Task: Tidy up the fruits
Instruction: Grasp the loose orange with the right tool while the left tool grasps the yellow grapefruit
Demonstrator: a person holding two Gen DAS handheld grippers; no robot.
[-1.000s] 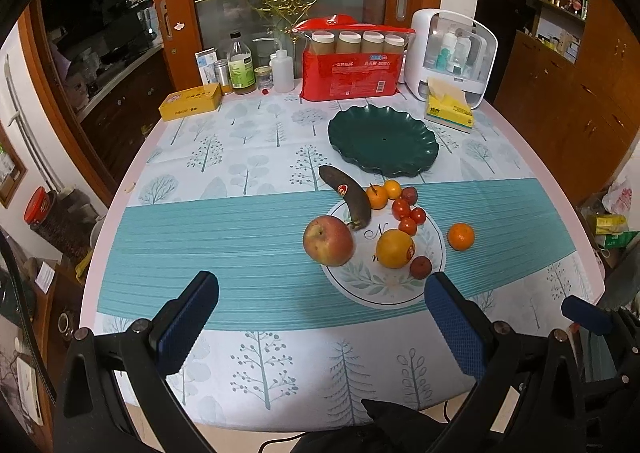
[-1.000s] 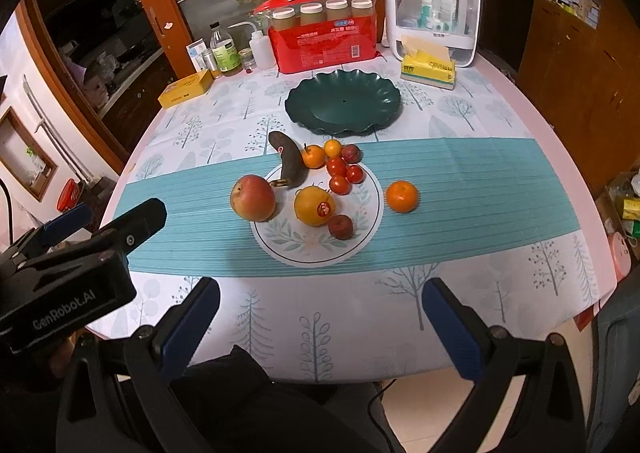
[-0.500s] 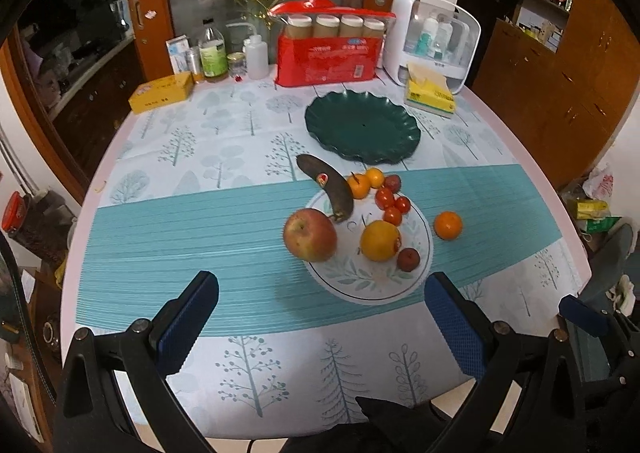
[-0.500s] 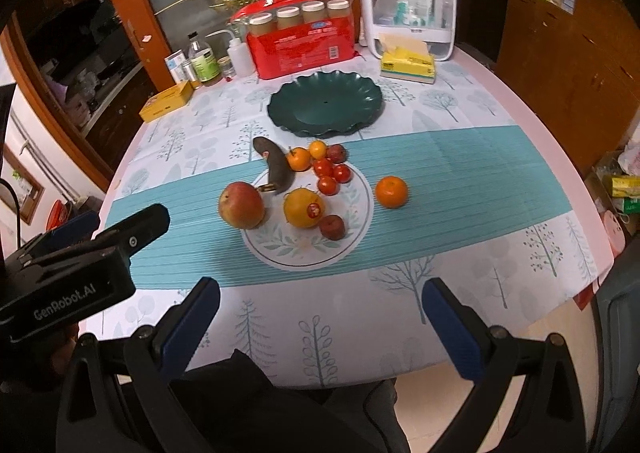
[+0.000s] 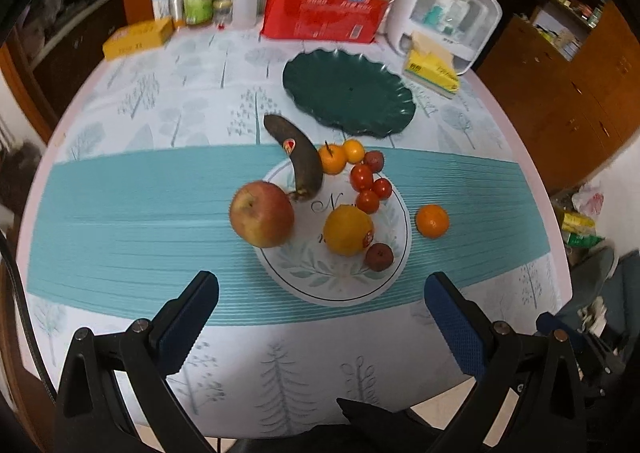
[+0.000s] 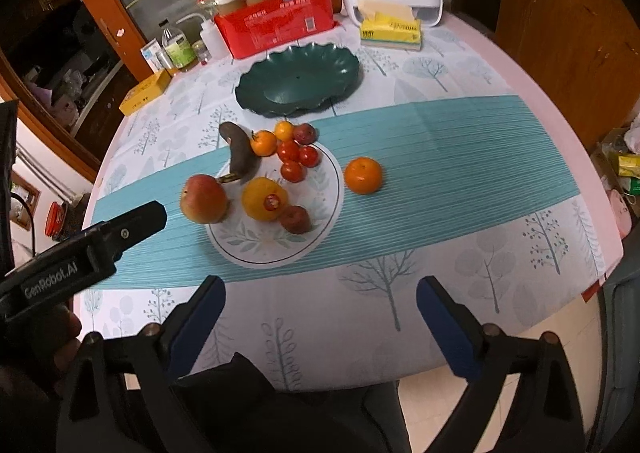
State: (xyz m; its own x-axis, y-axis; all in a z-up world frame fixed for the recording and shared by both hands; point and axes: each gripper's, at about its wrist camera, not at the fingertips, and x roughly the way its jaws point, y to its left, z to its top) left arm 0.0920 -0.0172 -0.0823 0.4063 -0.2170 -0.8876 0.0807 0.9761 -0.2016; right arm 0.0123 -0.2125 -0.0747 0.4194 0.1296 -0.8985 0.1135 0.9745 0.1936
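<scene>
- White round plate with a leaf print lies on the teal striped band of the tablecloth and holds a big yellow-orange citrus with a red sticker, a small dark red plum-like fruit just beside it, and three small red tomatoes in a cluster near the far rim.
- Dark brown, overripe banana lies with its stem end on the plate and its other end out on the cloth.
- Red and yellow apple rests at the left rim of the plate, partly over its edge.
- Two small orange fruits and one dark reddish fruit lie at the far rim, touching each other.
- One round orange mandarin lies alone on the teal band, to the right of the plate and apart from it.
- Dark green dish with a scalloped edge stands behind the fruits, with nothing in it.
- Left gripper hangs over the near table edge, its blue pads spread wide and holding nothing.
- Right gripper is also spread wide with nothing between the fingers; it touches no fruit.
- Behind the green dish stand a red box with jars, a yellow tissue pack and a white organizer with a clear lid.
</scene>
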